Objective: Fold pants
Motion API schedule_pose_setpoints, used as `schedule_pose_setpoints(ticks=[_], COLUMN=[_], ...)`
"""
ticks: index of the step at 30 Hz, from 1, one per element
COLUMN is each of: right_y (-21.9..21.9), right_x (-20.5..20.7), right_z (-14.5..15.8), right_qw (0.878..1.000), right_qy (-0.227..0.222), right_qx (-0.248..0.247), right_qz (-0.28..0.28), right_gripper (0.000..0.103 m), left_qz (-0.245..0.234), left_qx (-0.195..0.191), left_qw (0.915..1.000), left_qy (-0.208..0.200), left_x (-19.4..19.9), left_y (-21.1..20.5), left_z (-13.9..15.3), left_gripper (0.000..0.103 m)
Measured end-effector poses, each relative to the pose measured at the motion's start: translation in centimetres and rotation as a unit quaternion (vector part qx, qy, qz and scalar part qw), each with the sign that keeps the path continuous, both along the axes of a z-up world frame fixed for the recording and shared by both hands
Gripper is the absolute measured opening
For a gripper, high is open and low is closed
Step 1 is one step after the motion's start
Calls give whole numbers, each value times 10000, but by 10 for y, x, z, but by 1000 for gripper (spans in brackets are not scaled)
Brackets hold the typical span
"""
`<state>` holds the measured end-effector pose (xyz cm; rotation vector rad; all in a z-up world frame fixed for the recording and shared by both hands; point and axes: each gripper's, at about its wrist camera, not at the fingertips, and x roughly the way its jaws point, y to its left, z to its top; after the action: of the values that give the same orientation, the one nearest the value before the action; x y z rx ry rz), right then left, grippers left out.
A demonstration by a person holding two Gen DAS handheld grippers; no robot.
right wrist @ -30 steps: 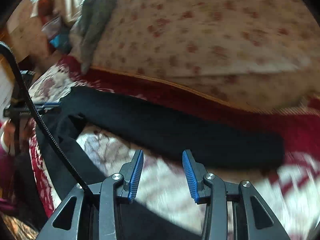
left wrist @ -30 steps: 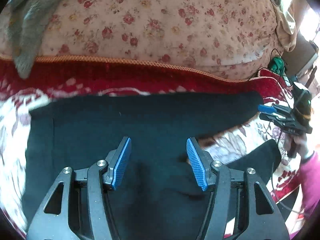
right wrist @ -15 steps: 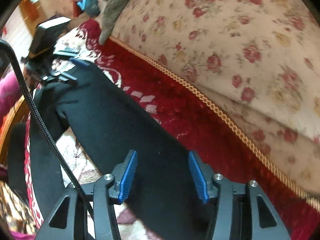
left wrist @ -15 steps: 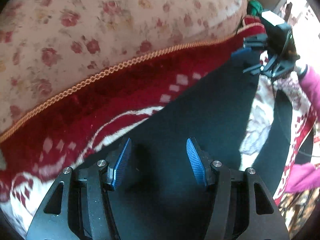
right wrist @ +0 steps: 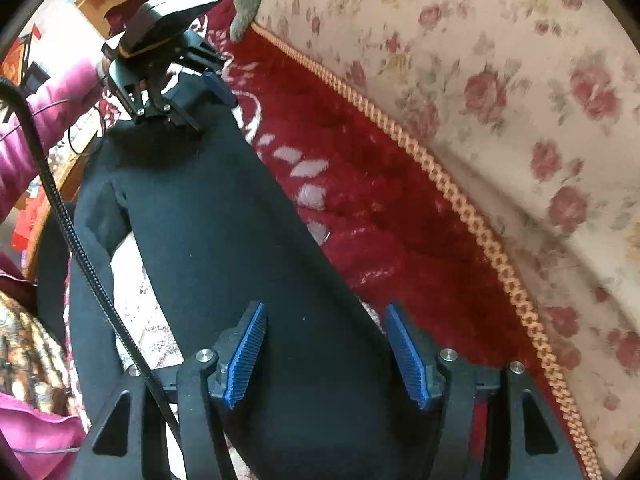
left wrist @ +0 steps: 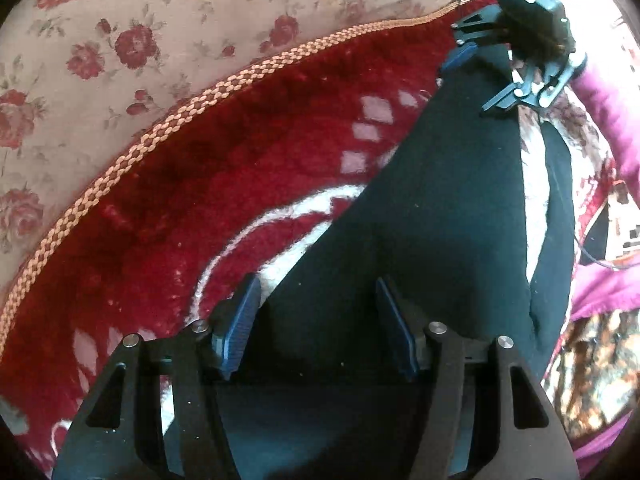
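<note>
Since the earlier frames, both my claws had swung down over the black pants (left wrist: 440,216). My left gripper (left wrist: 318,324) and my right gripper (right wrist: 324,350) stood spread, jaws opening, the cloth under them but not pinched. The pants lay directly ahead of each claw, on the red blanket (left wrist: 240,152). I judged the fabric soft, light and limp; the upper leg's edge seemed best to pinch.

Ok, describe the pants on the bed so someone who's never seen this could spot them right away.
Find the red blanket with white patterning, bordered by an orange braided trim below the rose-print cover. The pants lie spread flat across that blanket. They are the only plain black cloth there, with no pattern.
</note>
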<state>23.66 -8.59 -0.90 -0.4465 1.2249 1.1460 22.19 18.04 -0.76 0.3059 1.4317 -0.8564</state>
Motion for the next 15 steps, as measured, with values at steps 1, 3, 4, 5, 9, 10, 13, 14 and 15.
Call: schedule_pose_setpoints(ticks=[1, 3, 4, 5, 9, 10, 13, 14, 15], right_y=[1, 2, 4, 5, 5, 3, 1, 3, 5], right_x=[1, 2, 2, 3, 7, 6, 5, 2, -4], right_z=[-3, -6, -7, -8, -11, -11, -6, -3, 0], right_qw=[10000, 9998, 9997, 9995, 9990, 9989, 9992, 9991, 9988], right_qy=[88, 128, 150, 179, 265, 232, -24, -138, -282], right_qx=[-5, 55, 79, 99, 252, 283, 355, 370, 361], right_qz=[47, 169, 202, 221, 251, 279, 198, 170, 180], right_gripper=[60, 60, 60, 60, 60, 60, 37, 31, 21], left_qz=[-107, -266, -356, -477, -624, -656, -528, -481, -435], left_qx=[5, 56, 101, 143, 159, 133, 164, 168, 130], left_qw=[9999, 9996, 9993, 9987, 9979, 9978, 9984, 9985, 9985], left_qy=[7, -4, -21, -47, 46, 12, -106, -216, -308], left_x=[0, 1, 1, 1, -3, -4, -7, -12, -17], left_y=[0, -1, -3, -6, -13, -15, -18, -17, -17], left_z=[0, 2, 3, 5, -6, -6, -7, -6, -4], left_gripper=[60, 60, 60, 60, 70, 70, 70, 66, 63])
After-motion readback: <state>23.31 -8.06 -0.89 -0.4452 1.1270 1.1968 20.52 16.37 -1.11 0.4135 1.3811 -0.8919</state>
